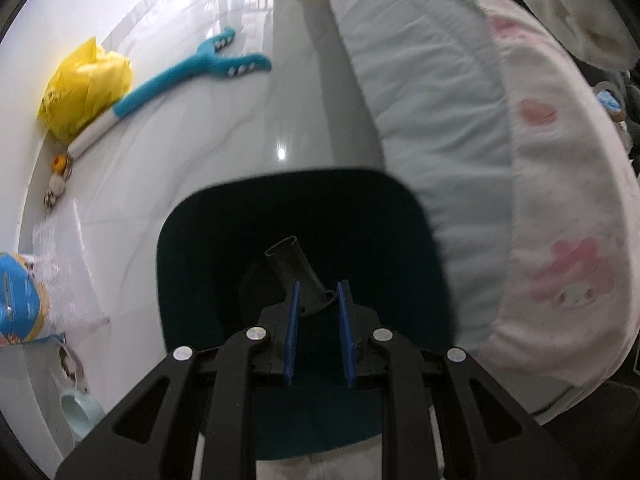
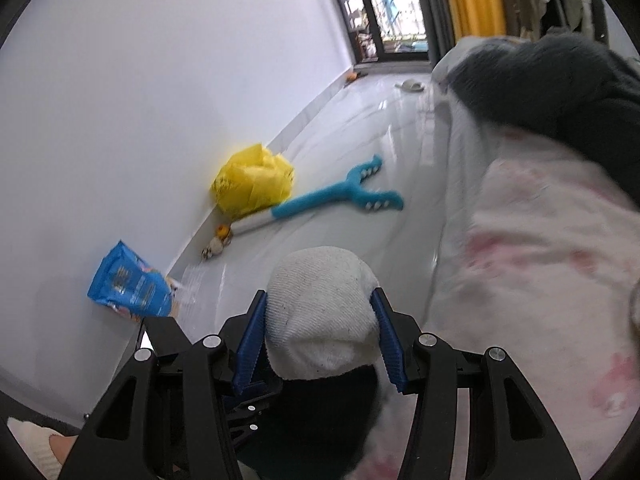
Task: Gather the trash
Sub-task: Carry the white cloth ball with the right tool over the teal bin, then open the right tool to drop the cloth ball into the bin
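In the left wrist view my left gripper (image 1: 318,286) is shut on the dark handle (image 1: 298,272) of a dark teal dustpan (image 1: 192,264), held over the glossy floor beside the bed. In the right wrist view my right gripper (image 2: 320,300) is shut on a white sock (image 2: 320,308) with a black lower part, held above the floor. A yellow plastic bag (image 2: 252,180) lies against the wall, also in the left wrist view (image 1: 84,88). A blue snack bag (image 2: 128,280) leans on the wall, also in the left wrist view (image 1: 20,300).
A blue plush grabber toy (image 2: 332,196) lies on the floor by the yellow bag. Small toys (image 2: 218,240) sit along the skirting. The bed with a pink-patterned cover (image 2: 540,260) fills the right. Clear plastic wrap (image 1: 64,280) and a pale cup (image 1: 78,412) lie at left.
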The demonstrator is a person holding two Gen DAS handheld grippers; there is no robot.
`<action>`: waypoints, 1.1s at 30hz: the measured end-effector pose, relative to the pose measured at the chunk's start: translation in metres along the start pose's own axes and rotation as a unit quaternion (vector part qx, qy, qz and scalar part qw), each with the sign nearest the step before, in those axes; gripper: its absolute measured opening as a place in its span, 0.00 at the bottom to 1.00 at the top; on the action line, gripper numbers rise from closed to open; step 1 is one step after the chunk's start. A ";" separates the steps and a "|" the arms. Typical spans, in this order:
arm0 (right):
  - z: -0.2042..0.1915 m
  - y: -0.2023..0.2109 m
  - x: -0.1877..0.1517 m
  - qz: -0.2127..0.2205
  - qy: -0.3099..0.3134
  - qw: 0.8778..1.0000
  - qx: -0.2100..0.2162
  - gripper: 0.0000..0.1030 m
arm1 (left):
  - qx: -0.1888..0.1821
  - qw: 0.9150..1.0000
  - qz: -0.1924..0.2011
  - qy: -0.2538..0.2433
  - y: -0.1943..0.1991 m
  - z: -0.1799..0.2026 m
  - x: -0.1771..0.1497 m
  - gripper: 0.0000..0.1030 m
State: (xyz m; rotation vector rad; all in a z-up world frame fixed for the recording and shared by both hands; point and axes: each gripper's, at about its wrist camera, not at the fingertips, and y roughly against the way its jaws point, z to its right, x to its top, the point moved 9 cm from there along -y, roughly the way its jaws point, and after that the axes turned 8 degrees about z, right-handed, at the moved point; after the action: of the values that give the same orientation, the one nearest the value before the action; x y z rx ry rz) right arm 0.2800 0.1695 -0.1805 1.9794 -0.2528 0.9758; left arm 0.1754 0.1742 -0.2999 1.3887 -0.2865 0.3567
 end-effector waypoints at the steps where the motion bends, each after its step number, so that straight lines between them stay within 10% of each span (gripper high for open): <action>1: -0.004 -0.007 -0.005 -0.009 -0.001 1.000 0.002 0.51 | -0.001 1.000 -0.005 0.003 -0.001 -0.005 -0.002 0.20; 6: -0.013 -0.033 -0.022 -0.037 -0.009 0.999 0.003 0.51 | -0.003 1.000 -0.021 0.009 0.005 -0.021 -0.016 0.21; 14: -0.018 -0.076 -0.052 -0.083 -0.020 0.996 -0.012 0.51 | -0.011 1.000 0.016 0.019 0.030 -0.045 -0.009 0.54; 33: -0.031 -0.142 -0.138 -0.189 -0.005 0.982 -0.023 0.51 | -0.004 0.972 0.235 -0.001 0.146 -0.048 0.068 0.38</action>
State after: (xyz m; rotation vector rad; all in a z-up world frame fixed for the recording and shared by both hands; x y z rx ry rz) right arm 0.2443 0.2515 -0.3597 1.8986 0.0948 0.7072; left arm 0.1771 0.2478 -0.1493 1.3051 -0.6202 0.7432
